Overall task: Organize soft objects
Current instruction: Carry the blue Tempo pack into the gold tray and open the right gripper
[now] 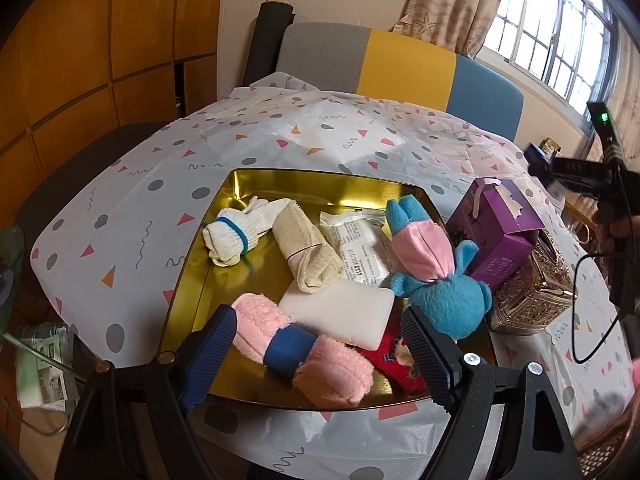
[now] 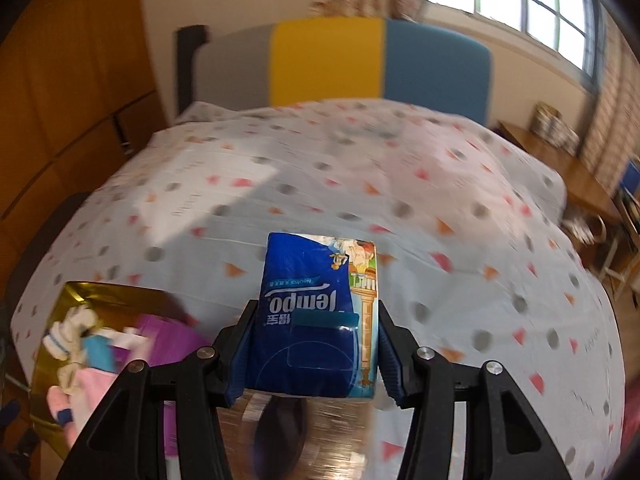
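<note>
Nearest in the left wrist view: left gripper (image 1: 316,354), fingers spread wide and released, nothing clasped, poised over the near end of a gold tin tray (image 1: 240,184). Between and just beyond the fingertips, a pink fluffy roll with a blue band (image 1: 296,350), lying in the tray beside a red fuzzy item (image 1: 394,364) and touching a white rectangular pad (image 1: 340,314). Farther in: a blue plush toy with a pink belly (image 1: 434,276), a cream bandage roll (image 1: 306,248), a clear packet with printed text (image 1: 356,248), and a white sock bundle with a blue stripe (image 1: 230,236). Just right of the tray, outside it, an ornate gold box (image 1: 528,292) with a purple carton (image 1: 500,232) leaning against it. All resting on a table under a white cloth with dots and triangles (image 1: 160,200). Beyond, a chair back in grey, yellow and blue (image 1: 400,64), then curtains and a barred window (image 1: 560,28).

In the right wrist view, blurred: right gripper (image 2: 312,354) clenched on a blue Tempo tissue pack (image 2: 312,312), pads pressing both sides, pack raised above the cloth, to the right of the tray and clear of it.
</note>
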Motion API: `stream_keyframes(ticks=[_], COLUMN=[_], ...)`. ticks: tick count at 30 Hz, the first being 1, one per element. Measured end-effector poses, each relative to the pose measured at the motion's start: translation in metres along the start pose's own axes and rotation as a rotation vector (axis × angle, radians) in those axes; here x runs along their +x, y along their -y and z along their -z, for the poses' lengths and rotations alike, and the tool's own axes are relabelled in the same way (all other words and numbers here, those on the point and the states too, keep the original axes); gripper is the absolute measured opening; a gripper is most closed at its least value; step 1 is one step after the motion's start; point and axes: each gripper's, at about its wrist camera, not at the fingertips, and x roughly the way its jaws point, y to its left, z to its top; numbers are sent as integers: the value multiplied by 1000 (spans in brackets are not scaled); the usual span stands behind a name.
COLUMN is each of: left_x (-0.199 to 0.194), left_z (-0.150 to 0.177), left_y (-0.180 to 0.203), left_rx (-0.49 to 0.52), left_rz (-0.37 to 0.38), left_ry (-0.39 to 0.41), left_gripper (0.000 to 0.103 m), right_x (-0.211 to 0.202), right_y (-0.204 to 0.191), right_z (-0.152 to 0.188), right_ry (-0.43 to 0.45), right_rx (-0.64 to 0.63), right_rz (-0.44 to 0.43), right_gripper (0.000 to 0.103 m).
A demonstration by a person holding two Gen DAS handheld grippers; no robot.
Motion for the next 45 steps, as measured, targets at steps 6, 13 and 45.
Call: stream_keyframes(ticks=[6,13,45], left_x=[1,3,-6], left_z=[1,3,-6], left_y=[-6,-13,-38], left_rx=[-13,-29,-82], left_rz=[-5,-7,-125], left_ry=[-1,-6,42], left_gripper=[85,85,94], right_x=[-8,-20,47], right_y=[-67,-132,-243], right_z=[0,23,103], right_ry=[24,26,-205], right_rx=[-118,-248,-349], right_rz=[-86,-203,-330], right_gripper=[53,53,70])
